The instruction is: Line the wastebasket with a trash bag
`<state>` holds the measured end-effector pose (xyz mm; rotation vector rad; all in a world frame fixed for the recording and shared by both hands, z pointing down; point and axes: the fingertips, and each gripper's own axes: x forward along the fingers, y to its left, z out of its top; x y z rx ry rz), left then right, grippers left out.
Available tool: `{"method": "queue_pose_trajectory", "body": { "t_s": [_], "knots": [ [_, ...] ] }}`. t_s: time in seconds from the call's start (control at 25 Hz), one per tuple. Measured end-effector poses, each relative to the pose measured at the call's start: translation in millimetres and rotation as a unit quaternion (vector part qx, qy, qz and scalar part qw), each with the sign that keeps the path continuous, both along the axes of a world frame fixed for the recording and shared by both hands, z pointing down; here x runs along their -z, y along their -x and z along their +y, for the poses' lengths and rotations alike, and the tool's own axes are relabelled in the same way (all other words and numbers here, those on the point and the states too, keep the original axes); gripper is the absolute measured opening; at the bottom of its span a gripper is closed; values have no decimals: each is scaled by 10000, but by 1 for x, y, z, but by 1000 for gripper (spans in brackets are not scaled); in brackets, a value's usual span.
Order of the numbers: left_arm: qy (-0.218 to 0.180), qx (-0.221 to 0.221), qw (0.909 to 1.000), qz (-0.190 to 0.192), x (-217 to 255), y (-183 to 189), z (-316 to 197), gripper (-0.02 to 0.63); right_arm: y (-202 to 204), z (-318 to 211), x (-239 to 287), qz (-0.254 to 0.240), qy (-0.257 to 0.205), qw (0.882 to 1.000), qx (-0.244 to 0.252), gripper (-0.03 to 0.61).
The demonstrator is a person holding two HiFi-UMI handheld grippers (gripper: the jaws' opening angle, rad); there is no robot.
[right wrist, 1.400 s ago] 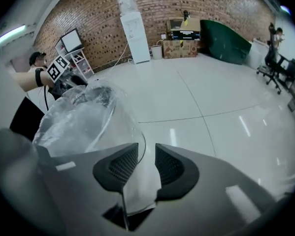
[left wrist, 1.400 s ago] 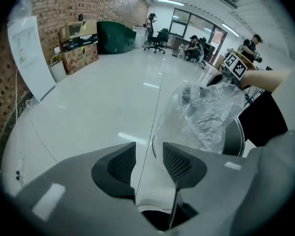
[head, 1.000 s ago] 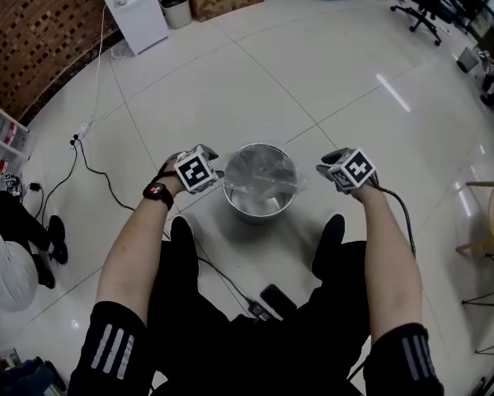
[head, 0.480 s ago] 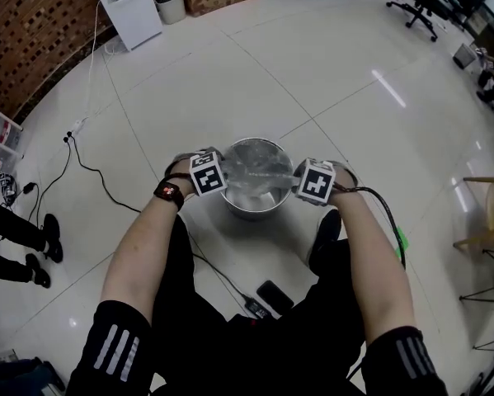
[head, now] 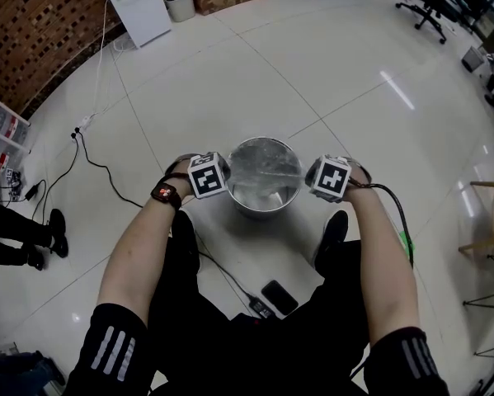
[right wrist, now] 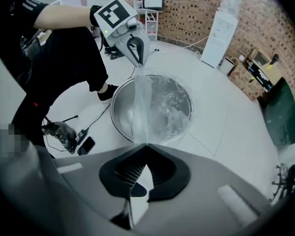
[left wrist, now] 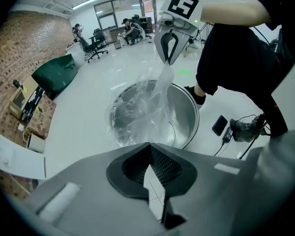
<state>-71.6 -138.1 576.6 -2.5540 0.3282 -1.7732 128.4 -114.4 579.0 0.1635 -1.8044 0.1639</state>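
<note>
The left gripper (left wrist: 148, 146) is shut: its jaws have just closed on an edge of the bag (left wrist: 140, 109), and the thin clear film runs right up to where the tips meet. The right gripper (right wrist: 146, 146) has just closed in the same way and pinches another part of the same film. A narrow strip of the film is pulled taut between the two grippers, above the mouth of the bin (head: 265, 209). Both grippers point steeply down. In the head view the left one is at the bin's left rim and the right one at its right rim, each with its marker cube turned upward. The rest of the bag lies crumpled and loose inside the bin. Whether any of it laps over the rim cannot be made out. The bin is round, of shiny metal, and stands upright on the pale tiled floor (head: 230, 81), just ahead of the person's black shoes (head: 333, 228). A dark phone (head: 278, 297) lies on the floor between the person's legs, beside a black cable (head: 222, 277). The left wrist carries a watch (head: 162, 193). A brick wall (head: 28, 31) runs along the far left, with a white water cooler (head: 135, 7) standing near it.
</note>
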Motion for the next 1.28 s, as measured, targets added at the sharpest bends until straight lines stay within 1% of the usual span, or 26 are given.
{"method": "queue_pose_trajectory", "body": {
  "t_s": [0.12, 0.2, 0.32, 0.48, 0.64, 0.84, 0.96, 1.04, 1.16, 1.28],
  "knots": [
    [0, -193, 9997, 134, 15, -4, 18, -6, 1, 16, 7, -234, 253, 9994, 17, 8],
    [89, -322, 9994, 130, 16, -3, 34, -6, 4, 30, 5, -353, 469, 9982, 84, 8],
    [347, -439, 9984, -7, 4, 2, 60, -6, 5, 48, -4, -499, 827, 9952, 144, 8],
    [755, -590, 9952, -181, -21, 4, 92, -6, 1, 68, -24, -554, 1288, 9901, 61, 9],
    [1095, -598, 9912, -453, -46, 17, 107, -6, 6, 83, -42, -536, 1747, 9832, 65, 9],
    [1358, -554, 9865, -730, -75, 27, 109, -6, 12, 84, -63, -470, 1902, 9806, 43, 9],
    [1548, -504, 9833, -808, -96, 30, 111, -6, 15, 85, -78, -430, 2036, 9781, 24, 9],
    [1585, -471, 9833, -762, -107, 28, 109, -6, 17, 86, -90, -395, 2071, 9775, 43, 9],
    [1643, -355, 9830, -733, -121, 28, 105, -6, 19, 84, -98, -348, 1974, 9796, 160, 9],
    [1628, -220, 9837, -733, -135, 29, 102, -6, 20, 76, -104, -304, 1773, 9837, 58, 9]
  ]
}}
